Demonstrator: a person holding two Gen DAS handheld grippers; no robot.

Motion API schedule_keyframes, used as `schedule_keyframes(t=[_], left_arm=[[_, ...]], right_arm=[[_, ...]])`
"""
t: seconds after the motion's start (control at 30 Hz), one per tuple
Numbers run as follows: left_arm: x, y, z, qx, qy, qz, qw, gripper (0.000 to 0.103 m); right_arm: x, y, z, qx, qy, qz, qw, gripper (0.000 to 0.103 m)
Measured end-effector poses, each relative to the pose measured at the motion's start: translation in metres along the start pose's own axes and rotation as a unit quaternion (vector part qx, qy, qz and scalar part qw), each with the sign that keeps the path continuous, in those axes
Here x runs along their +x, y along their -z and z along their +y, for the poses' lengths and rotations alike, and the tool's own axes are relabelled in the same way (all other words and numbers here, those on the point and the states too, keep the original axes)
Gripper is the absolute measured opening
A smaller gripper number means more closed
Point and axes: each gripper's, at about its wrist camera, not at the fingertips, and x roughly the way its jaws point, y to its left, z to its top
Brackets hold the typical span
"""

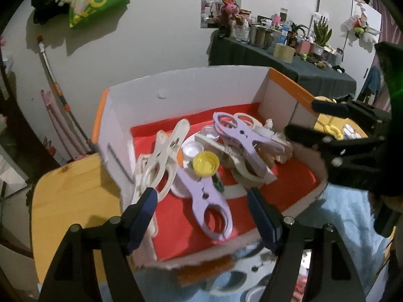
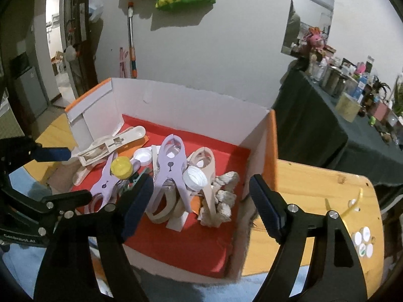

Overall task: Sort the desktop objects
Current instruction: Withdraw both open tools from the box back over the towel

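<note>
Now both grippers, left (image 1: 201, 216) and right (image 2: 201, 206), are held open and empty above the box (image 2: 191, 103); the piled clips (image 2: 171, 168) could be snagged together if gripped carelessly.

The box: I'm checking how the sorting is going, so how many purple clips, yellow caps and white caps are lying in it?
purple clips: 2
yellow caps: 1
white caps: 2
Total: 5
</note>
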Motion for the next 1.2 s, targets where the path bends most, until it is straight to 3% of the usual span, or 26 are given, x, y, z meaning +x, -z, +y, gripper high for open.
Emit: schedule_keyframes(t=[0.27,0.3,0.37,0.4,0.77,1.0,1.2], left_arm=[[-0.031,0.033,0.001,-0.025,0.000,-0.005,0.9997,0.078],[-0.035,0.038,-0.001,-0.025,0.002,-0.005,0.9997,0.078],[-0.041,0.047,-0.004,-0.026,0.006,-0.003,0.9996,0.078],[-0.044,0.051,-0.006,-0.025,0.009,-0.002,0.9996,0.078],[-0.066,0.104,-0.027,-0.006,0.040,0.012,0.9991,0.078],[-0.072,0.128,-0.034,-0.012,0.061,0.021,0.9979,0.078],[-0.072,0.142,-0.040,-0.015,0.068,0.026,0.9972,0.078]], right_arm=[[-0.041,0.025,0.002,-0.012,-0.004,-0.012,1.000,0.075],[-0.047,0.030,0.003,-0.014,-0.007,-0.012,1.000,0.072],[-0.058,0.039,0.004,-0.013,-0.021,-0.011,1.000,0.052],[-0.064,0.044,0.005,-0.013,-0.030,-0.012,0.999,0.050],[-0.104,0.122,0.045,-0.068,-0.100,-0.001,0.993,0.049],[-0.101,0.176,0.053,-0.041,-0.113,0.024,0.992,0.049],[-0.103,0.189,0.060,-0.028,-0.129,0.020,0.991,0.049]])
